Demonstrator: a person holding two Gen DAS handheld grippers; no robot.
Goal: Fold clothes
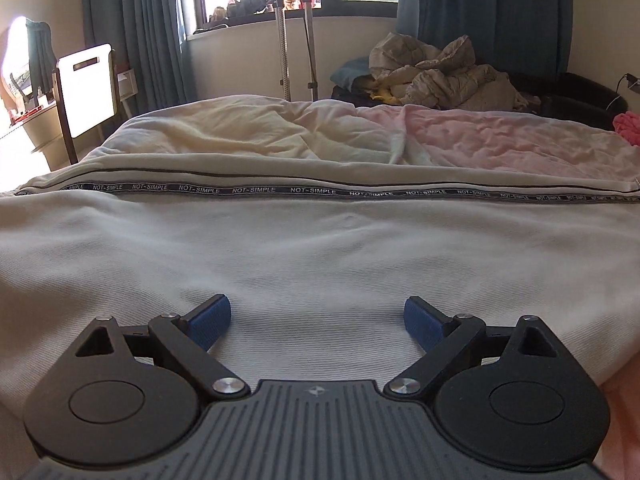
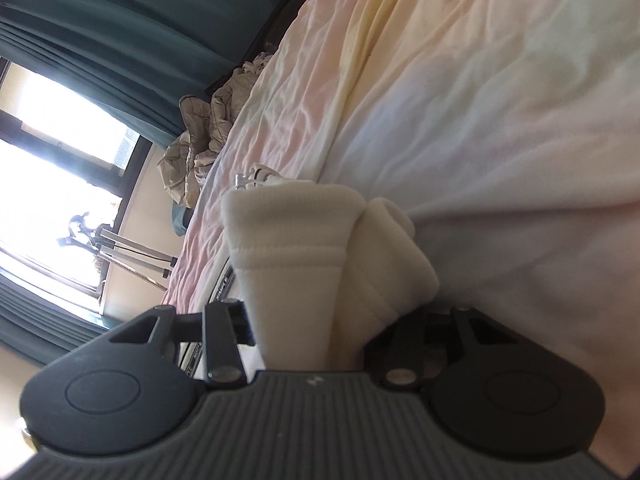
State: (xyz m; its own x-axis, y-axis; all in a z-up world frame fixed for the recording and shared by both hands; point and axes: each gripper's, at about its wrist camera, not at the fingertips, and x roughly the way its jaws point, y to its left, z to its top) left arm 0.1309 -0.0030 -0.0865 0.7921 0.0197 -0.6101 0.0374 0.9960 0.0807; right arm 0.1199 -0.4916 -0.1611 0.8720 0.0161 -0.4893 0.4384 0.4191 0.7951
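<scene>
Two tongs are engaged on one cream-white knit garment with a black "NOT-SIMPLE" printed tape along its seam [image 1: 280, 190], which lies spread across the bed with the rumpled pale yellow and pink cover [image 1: 500, 140]. Left tongs [image 1: 318, 322] are released, blue pads spread wide and low over the flat cloth, nothing between them. Right tongs [image 2: 320, 320] are clenched on a bunched, ribbed cream end of the garment [image 2: 296, 240], thick folds standing up between the fingers; the far finger is largely hidden behind the fabric, so how deep the bite goes cannot be confirmed. Judgement: a fold is being set up, one end held, the other not yet taken. Risks noted: the bulky wad may slip from the right grip if pulled hard, since several layers are pinched unevenly; the left tongs, closing on flat taut cloth, may catch the bed cover beneath as well, or only a single layer, dragging the garment askew. A metal-tipped drawcord [image 2: 256, 176] near the held end could snag.
</scene>
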